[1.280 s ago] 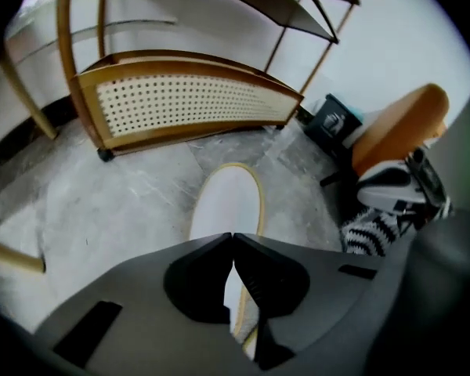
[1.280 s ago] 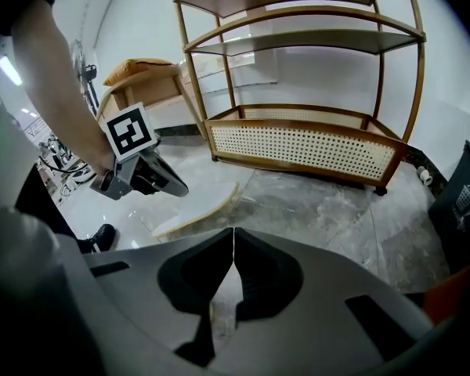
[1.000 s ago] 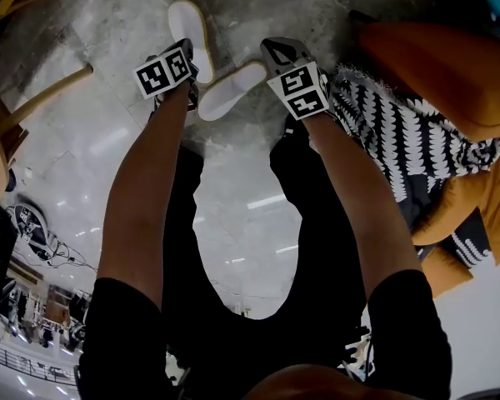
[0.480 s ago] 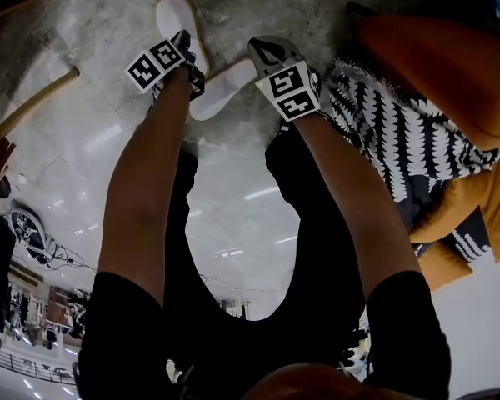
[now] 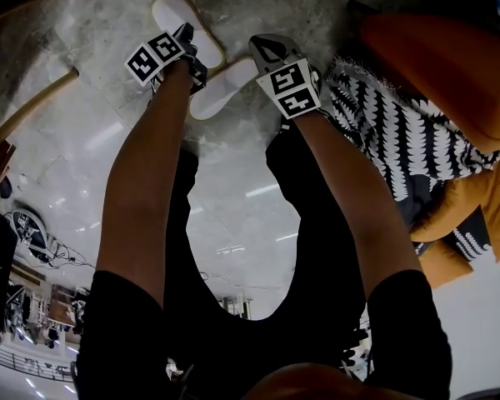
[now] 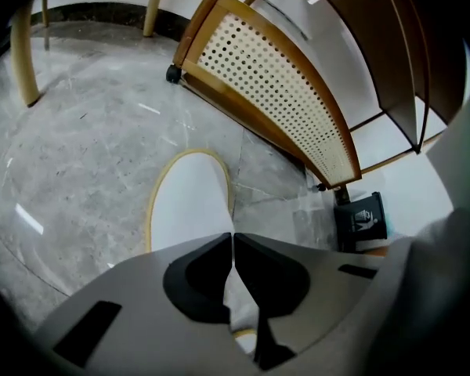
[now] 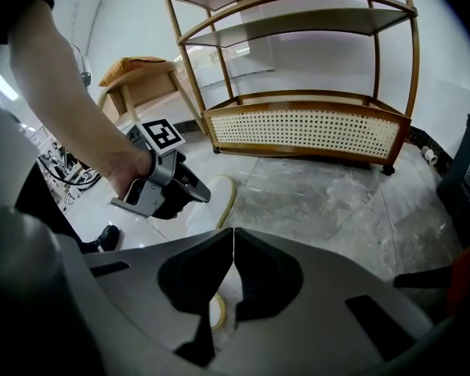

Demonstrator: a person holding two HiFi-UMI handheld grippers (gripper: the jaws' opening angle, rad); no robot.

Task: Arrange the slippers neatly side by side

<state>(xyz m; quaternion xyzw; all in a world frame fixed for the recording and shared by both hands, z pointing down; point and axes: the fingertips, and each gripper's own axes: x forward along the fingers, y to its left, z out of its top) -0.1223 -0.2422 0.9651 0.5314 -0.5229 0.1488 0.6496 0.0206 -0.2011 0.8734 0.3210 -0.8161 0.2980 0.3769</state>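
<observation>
Slippers on grey marble: where does each one lie? — DESK

Both are on the marble floor (image 5: 75,148) ahead of the person's legs, as the head view has it. The far slipper (image 5: 177,19), white with a tan rim, runs on a slant from upper left. The near slipper (image 5: 225,88), also white, slants the other way below it. Their ends come close between the two grippers and the rest splays apart, so they make an angle, not a pair laid side by side. — PHOTOGRAPHER

And the grippers? — DESK

The left gripper (image 6: 233,240) has its jaw tips pressed together on the far slipper. White fabric shows in the gap behind the tips, and the rimmed sole stretches away beyond them. The right gripper (image 7: 233,237) is likewise closed, tips meeting, clamped on the end of the near slipper, whose rim shows in the gap below. Both point steeply down, with bare forearms behind them. — PHOTOGRAPHER

Is the far slipper clear of the floor? — DESK

Cannot tell from these views. — PHOTOGRAPHER

Surroundings? — DESK

A wooden shelf unit (image 7: 305,131) with a perforated cane front stands beyond the slippers. To the person's right, a black-and-white patterned throw (image 5: 392,132) lies against an orange cushion (image 5: 450,65). — PHOTOGRAPHER
</observation>
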